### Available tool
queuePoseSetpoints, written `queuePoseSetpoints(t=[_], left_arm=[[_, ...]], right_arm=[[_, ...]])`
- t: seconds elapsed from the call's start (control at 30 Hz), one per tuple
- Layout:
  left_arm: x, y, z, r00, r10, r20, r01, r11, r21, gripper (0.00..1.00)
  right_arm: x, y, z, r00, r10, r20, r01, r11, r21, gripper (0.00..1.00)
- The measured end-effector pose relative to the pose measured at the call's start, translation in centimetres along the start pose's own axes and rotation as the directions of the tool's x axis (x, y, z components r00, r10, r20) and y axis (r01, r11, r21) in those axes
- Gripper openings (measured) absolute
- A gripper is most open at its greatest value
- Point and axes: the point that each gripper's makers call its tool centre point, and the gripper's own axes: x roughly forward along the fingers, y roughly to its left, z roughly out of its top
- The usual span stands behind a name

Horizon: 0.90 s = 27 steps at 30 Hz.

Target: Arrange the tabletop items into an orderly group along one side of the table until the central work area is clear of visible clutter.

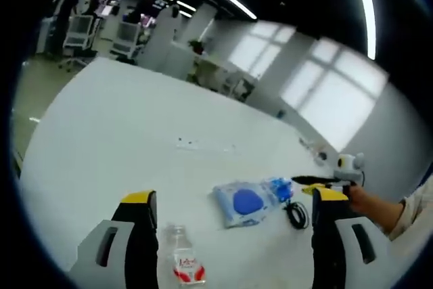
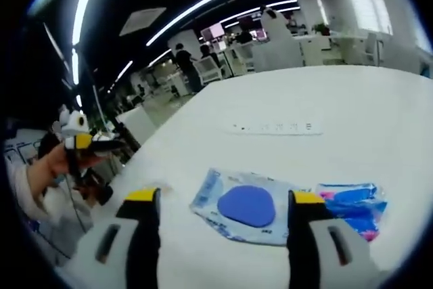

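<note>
Clear plastic pouch with a blue oval pad inside (image 1: 245, 202) lay flat mid-table, in the area to be cleared. A smaller crinkled blue-and-pink packet (image 1: 279, 187) sat just beside it on the right, touching or overlapping; couldn't tell which. A black coiled cable (image 1: 296, 214) lay just right of that. A clear plastic bottle with a red label (image 1: 184, 260) stood near, between the left gripper's jaws but not touched. A long flat white strip with small marks (image 1: 205, 145) lay further out on the white table (image 1: 101, 133).

Left gripper (image 1: 233, 197): jaws wide apart, holding nothing. Right gripper (image 2: 225, 197): jaws likewise spread, empty, pouch (image 2: 245, 207) ahead between them, packet (image 2: 352, 206) to the right.

A person's hand (image 1: 362, 199) at the table's right edge held a small penguin-like toy with a yellow beak (image 1: 346, 167).

Risks, as judgement:
- pouch is thin and flat, so jaws could skid over it or drag the packet along
- bottle looked light, and a jaw nudge would tip it
- cable could snag and pull neighbours
</note>
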Motion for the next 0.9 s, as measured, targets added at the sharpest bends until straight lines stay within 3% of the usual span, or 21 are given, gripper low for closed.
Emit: queuePoseSetpoints(t=[0.1, 0.23, 0.47, 0.9], left_arm=[[-1.5, 0.1, 0.3, 1.0, -0.009, 0.026, 0.01, 1.0, -0.022, 0.92], [-3.4, 0.1, 0.2, 0.999, -0.017, 0.044, 0.019, 0.999, -0.039, 0.92], [-6.9, 0.7, -0.3, 0.997, -0.011, 0.078, 0.017, 0.997, -0.07, 0.92], [-10.9, 1.6, -1.8, 0.998, -0.005, 0.07, 0.011, 0.996, -0.092, 0.91]], right_arm=[[0.1, 0.9, 0.1, 1.0, 0.015, -0.005, -0.015, 1.0, -0.013, 0.77], [0.4, 2.5, 0.3, 0.998, 0.062, 0.002, -0.062, 0.998, 0.031, 0.77], [1.4, 4.9, 0.1, 0.994, 0.106, -0.027, -0.105, 0.994, 0.008, 0.77], [4.4, 10.3, -1.0, 0.979, 0.184, -0.089, -0.185, 0.983, -0.006, 0.77]])
